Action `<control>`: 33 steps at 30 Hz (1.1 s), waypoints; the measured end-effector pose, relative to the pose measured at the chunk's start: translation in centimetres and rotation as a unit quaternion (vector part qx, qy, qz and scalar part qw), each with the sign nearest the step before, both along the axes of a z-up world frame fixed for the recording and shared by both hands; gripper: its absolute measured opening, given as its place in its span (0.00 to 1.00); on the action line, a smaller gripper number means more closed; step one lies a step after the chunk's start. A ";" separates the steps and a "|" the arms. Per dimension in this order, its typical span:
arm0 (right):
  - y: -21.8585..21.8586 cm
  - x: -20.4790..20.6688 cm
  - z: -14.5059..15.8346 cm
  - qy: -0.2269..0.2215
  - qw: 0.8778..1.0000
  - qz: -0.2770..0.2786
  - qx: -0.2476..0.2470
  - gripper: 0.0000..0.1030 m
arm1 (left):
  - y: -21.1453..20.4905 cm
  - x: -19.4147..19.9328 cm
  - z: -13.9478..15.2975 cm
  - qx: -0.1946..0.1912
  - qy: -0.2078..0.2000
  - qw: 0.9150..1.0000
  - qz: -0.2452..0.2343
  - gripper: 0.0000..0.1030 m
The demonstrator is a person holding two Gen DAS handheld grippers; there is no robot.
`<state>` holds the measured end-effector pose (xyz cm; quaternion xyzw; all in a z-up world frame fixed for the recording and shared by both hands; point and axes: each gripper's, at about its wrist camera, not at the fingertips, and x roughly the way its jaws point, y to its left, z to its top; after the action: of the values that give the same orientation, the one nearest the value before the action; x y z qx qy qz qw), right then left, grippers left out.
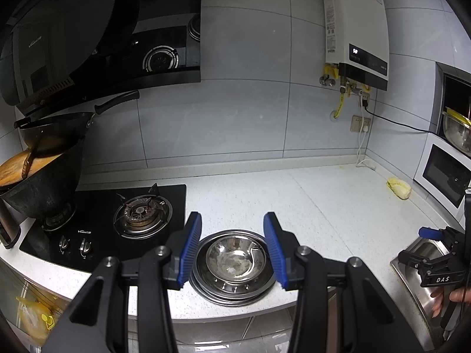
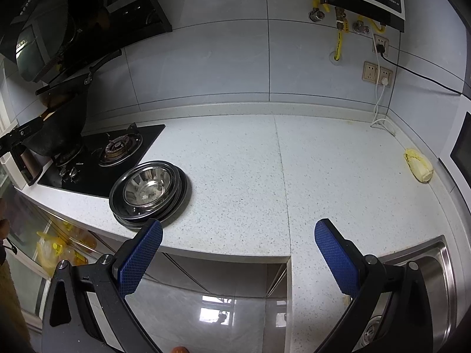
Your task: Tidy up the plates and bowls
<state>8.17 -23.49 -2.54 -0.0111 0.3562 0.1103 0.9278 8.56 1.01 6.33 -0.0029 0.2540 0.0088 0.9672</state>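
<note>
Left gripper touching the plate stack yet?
Cannot tell. In the left wrist view, the left gripper straddles the bowl on the plate stack, but the view hides any contact or gap. The right wrist view misses that gripper.

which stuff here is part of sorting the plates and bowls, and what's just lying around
Part of the job:
- steel bowl
- stack of steel plates under it, by the counter's front edge
- left gripper, open
- right gripper, open, empty

Just lying about:
- black wok on the stove
- yellowish cabbage piece at the counter's far right
- sink
- wall water heater
</note>
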 end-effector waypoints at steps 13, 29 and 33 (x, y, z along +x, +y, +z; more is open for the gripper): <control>-0.4 -0.4 0.2 -0.003 1.000 -0.004 0.001 0.99 | 0.0 -1.2 -1.1 0.011 0.014 1.000 0.009 0.41; -0.8 -1.1 0.5 -0.008 1.000 -0.005 -0.001 0.99 | 0.3 -2.4 -2.8 0.013 0.035 0.999 0.016 0.41; -0.7 -1.1 0.5 -0.007 1.000 -0.004 -0.002 0.99 | 0.0 -2.4 -2.7 0.014 0.034 0.999 0.013 0.41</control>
<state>7.06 -24.23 -2.09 -0.0124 0.3503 0.1058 0.9306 6.12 1.06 3.60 0.0076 0.2861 0.0246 0.9579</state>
